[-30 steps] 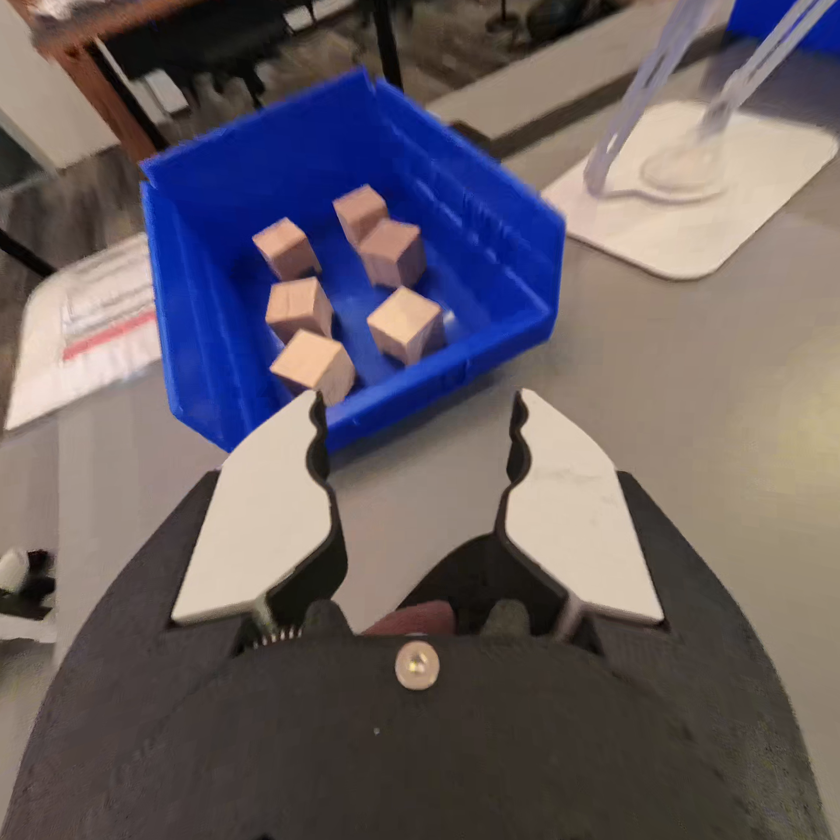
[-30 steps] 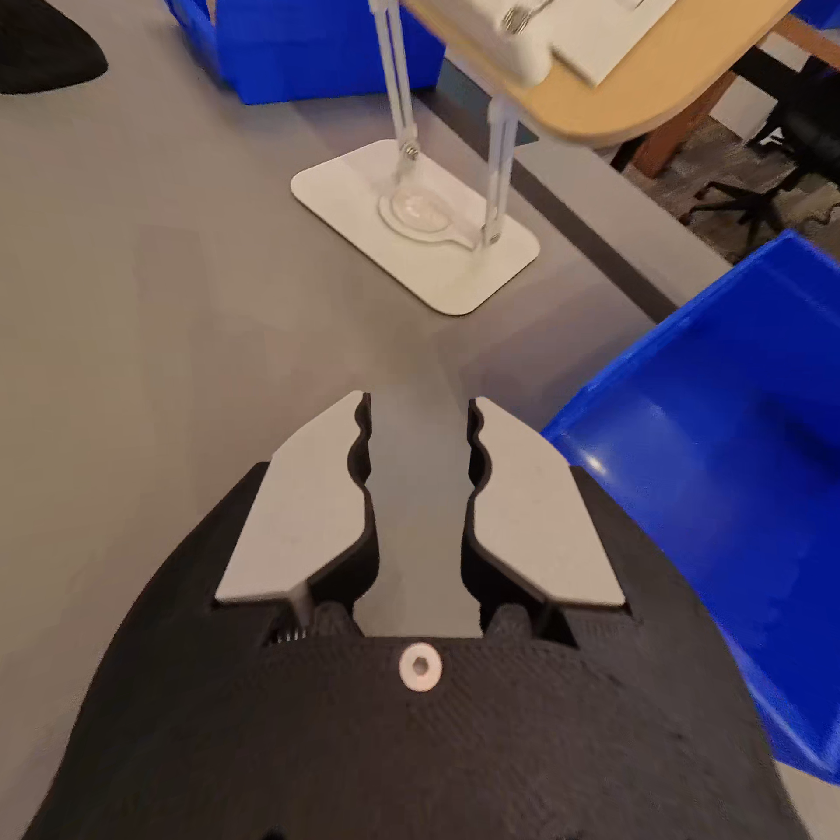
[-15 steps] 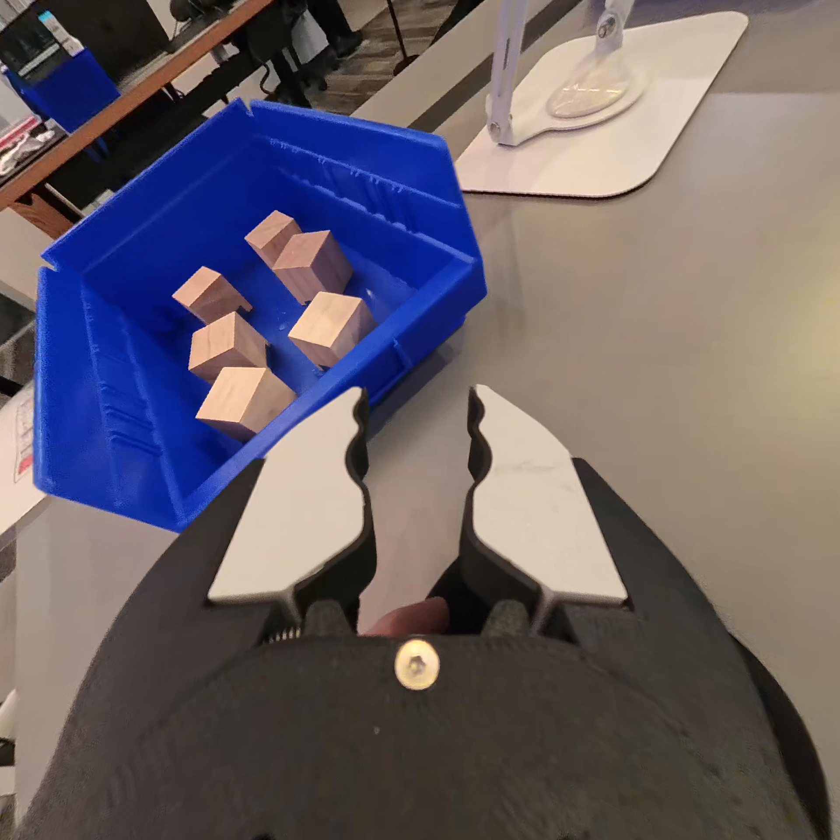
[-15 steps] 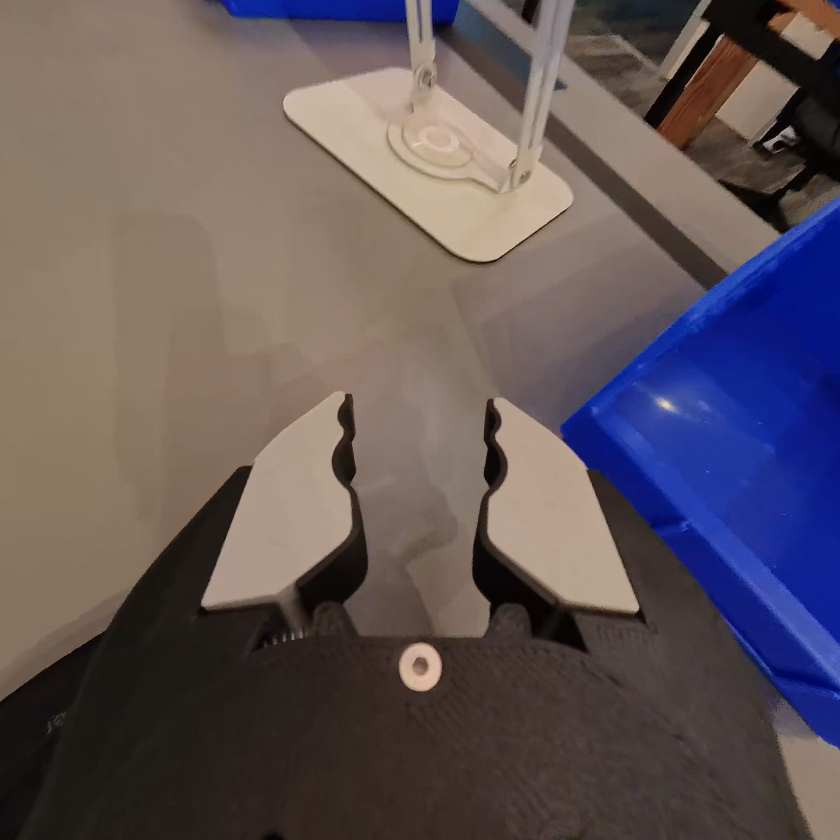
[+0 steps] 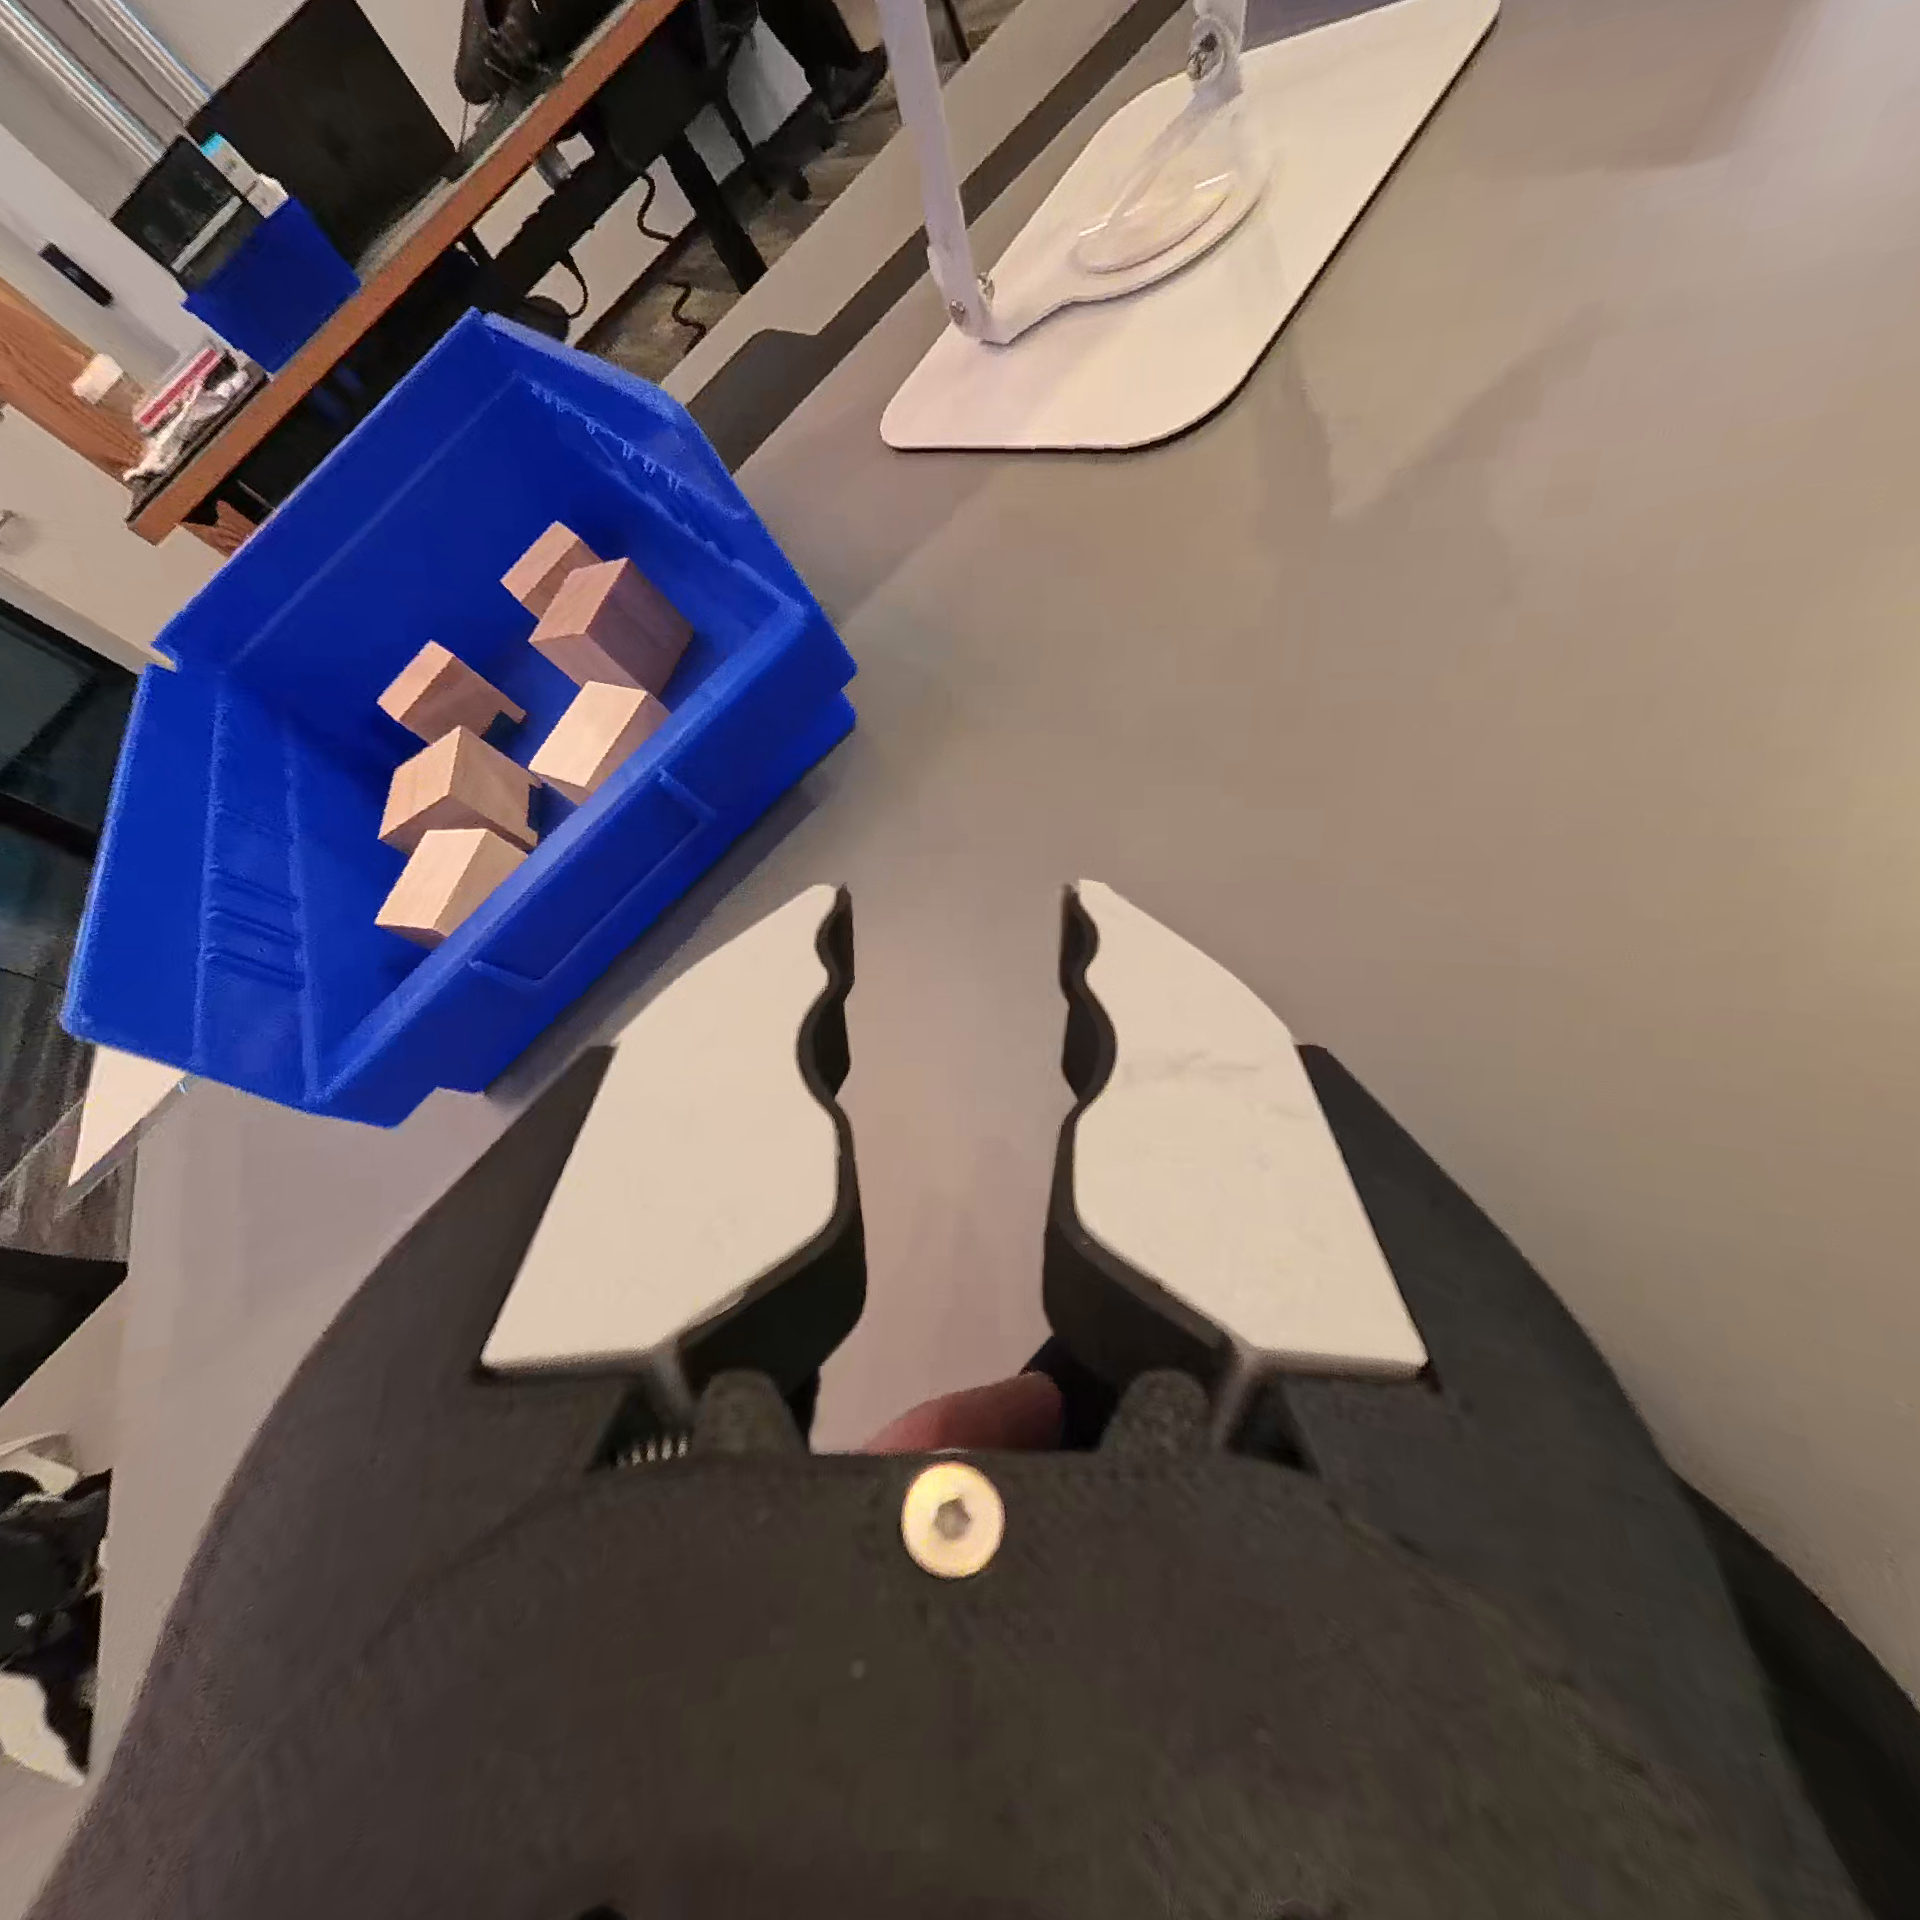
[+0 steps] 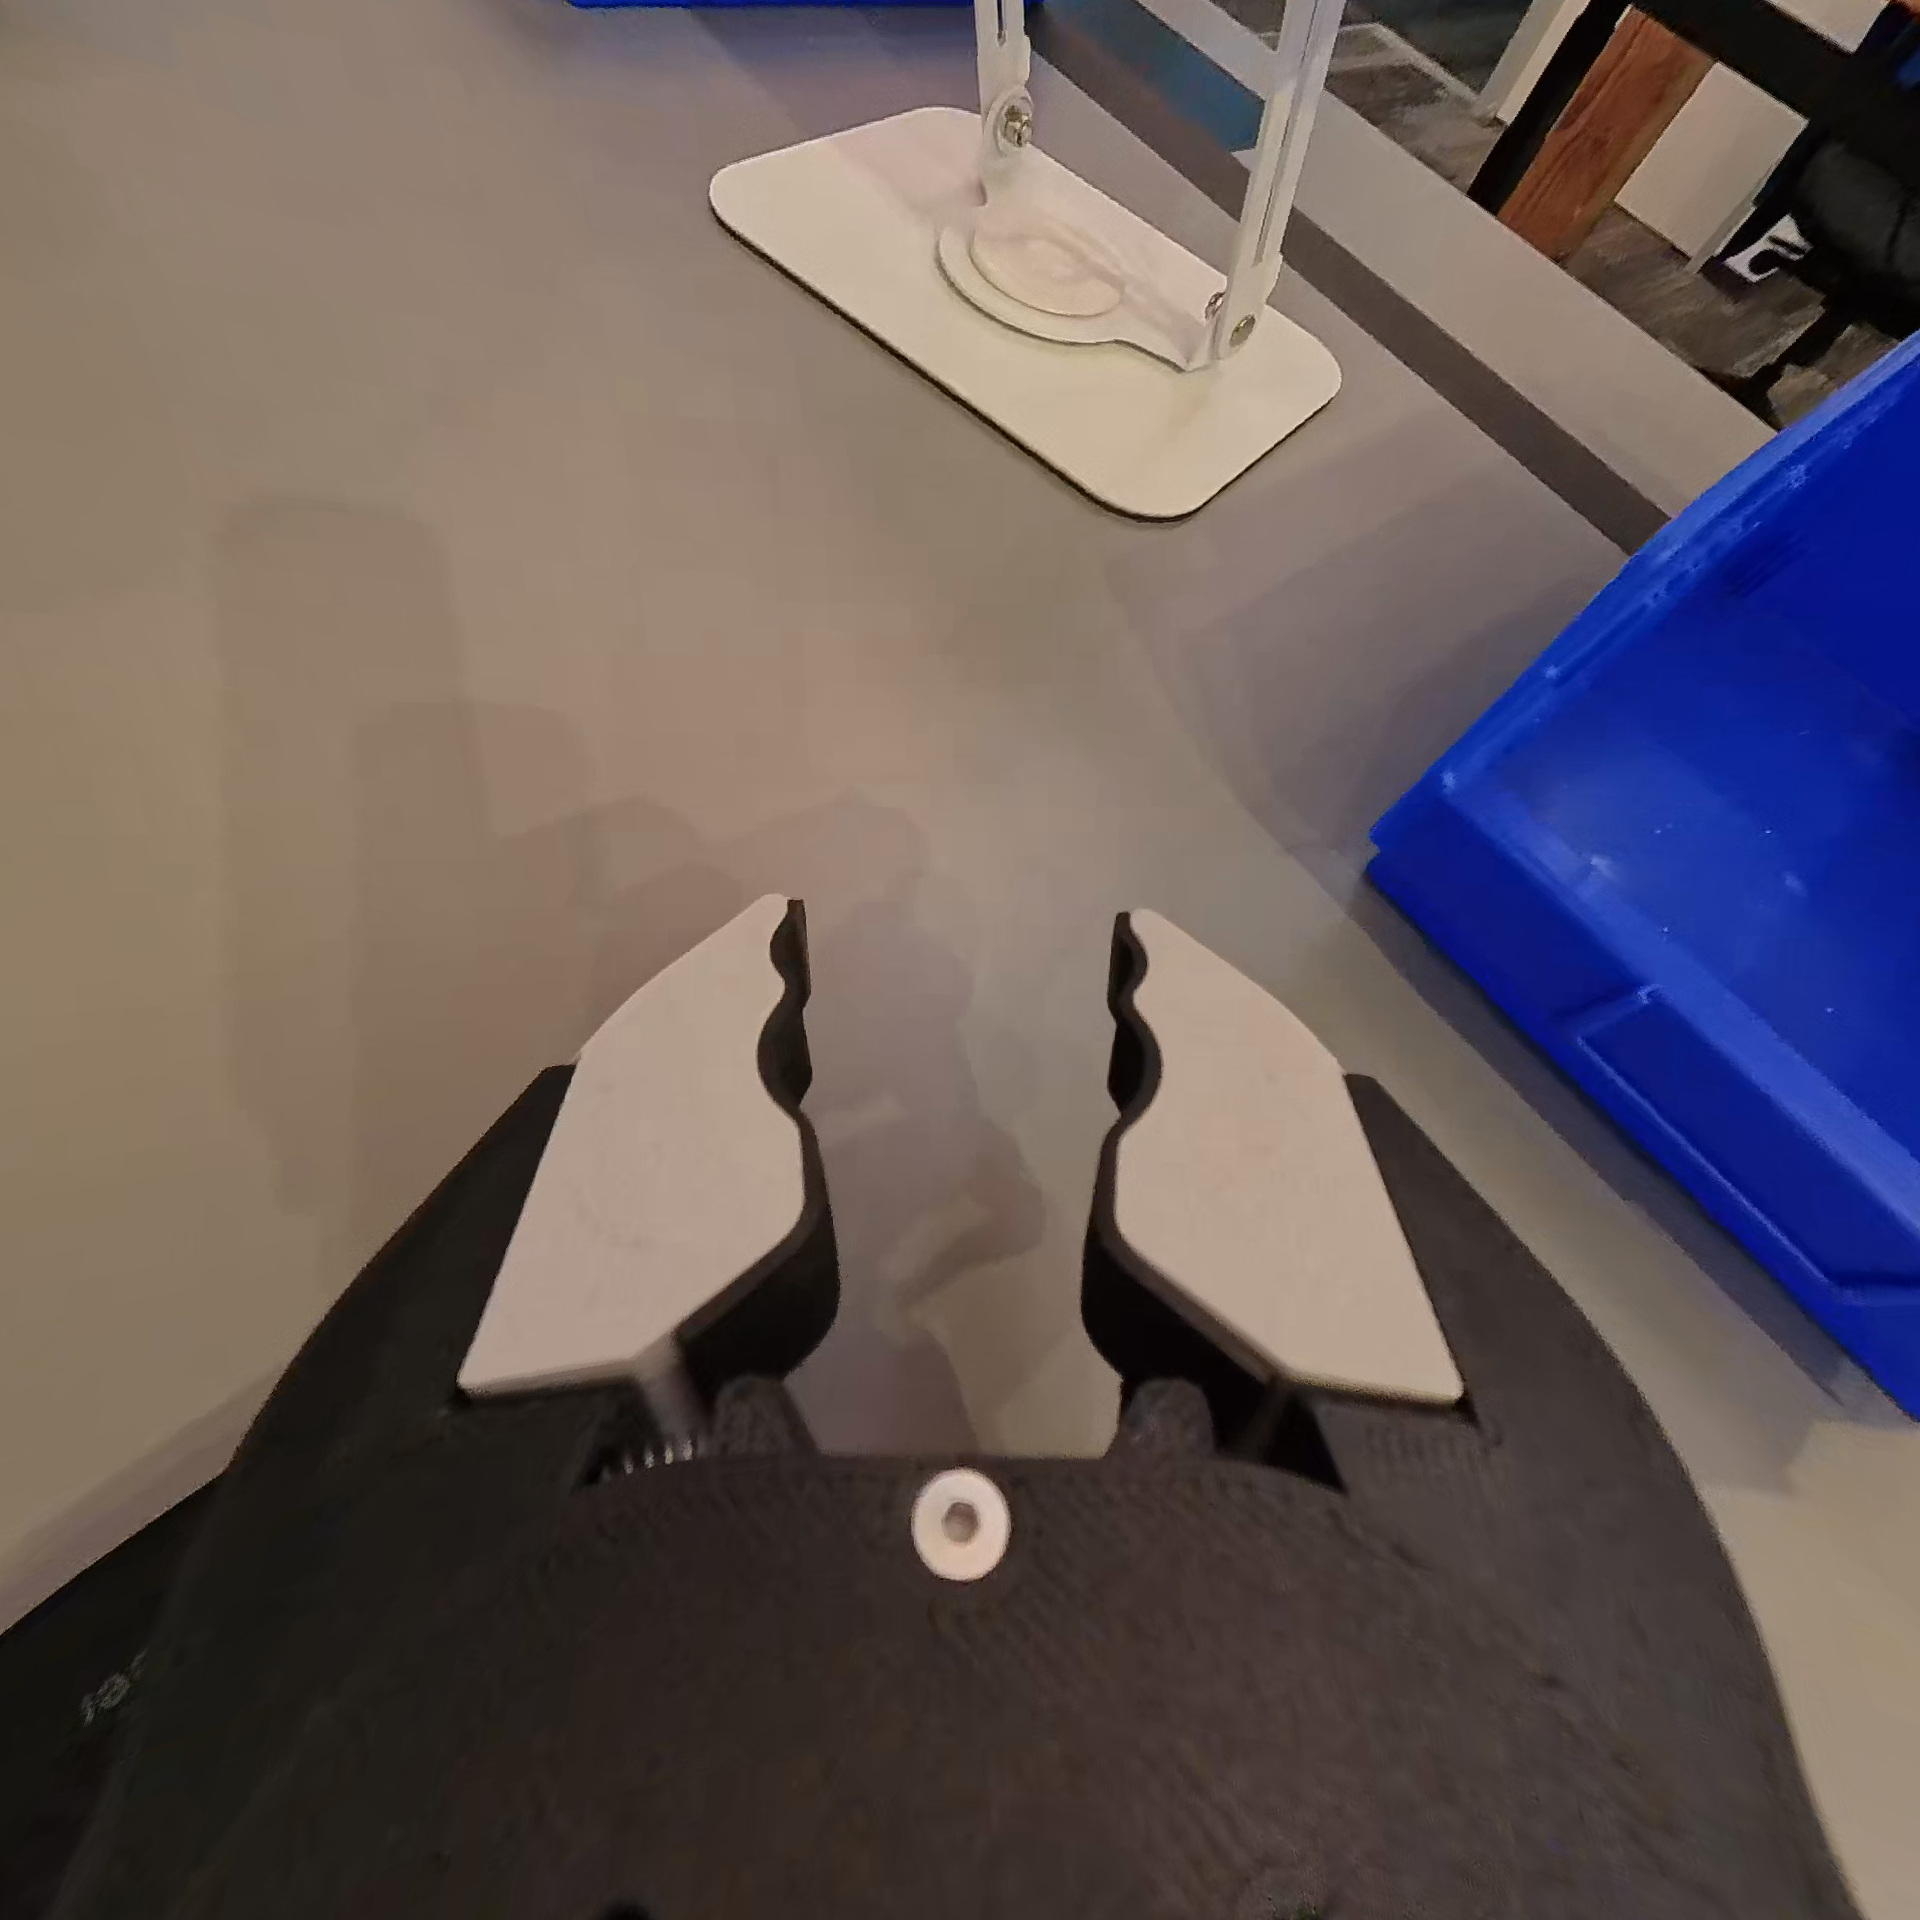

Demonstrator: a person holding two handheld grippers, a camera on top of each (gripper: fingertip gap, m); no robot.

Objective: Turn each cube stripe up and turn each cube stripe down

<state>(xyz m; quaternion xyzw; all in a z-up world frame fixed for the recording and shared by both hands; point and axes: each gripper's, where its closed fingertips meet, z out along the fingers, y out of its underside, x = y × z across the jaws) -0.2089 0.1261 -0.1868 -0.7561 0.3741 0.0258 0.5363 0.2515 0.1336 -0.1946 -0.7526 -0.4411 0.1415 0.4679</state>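
Over the grey tabletop (image 5: 1455, 727) the left gripper (image 5: 956, 904) hangs with its jaws apart and nothing between them, only bare surface showing in the gap. Ahead and to its left sits a blue bin (image 5: 582, 935) holding the wooden cubes (image 5: 457, 790) (five can be counted, lying at mixed angles; no stripe can be made out on any face). The nearest cube (image 5: 447, 883) rests against the bin's front wall. The right gripper (image 6: 956, 920) also hovers over the tabletop, jaws parted a little wider and holding nothing. To its right stands a second blue bin (image 6: 1662, 935), only partly in view. A white stand base (image 6: 1039, 343) sits farther back on the tabletop.
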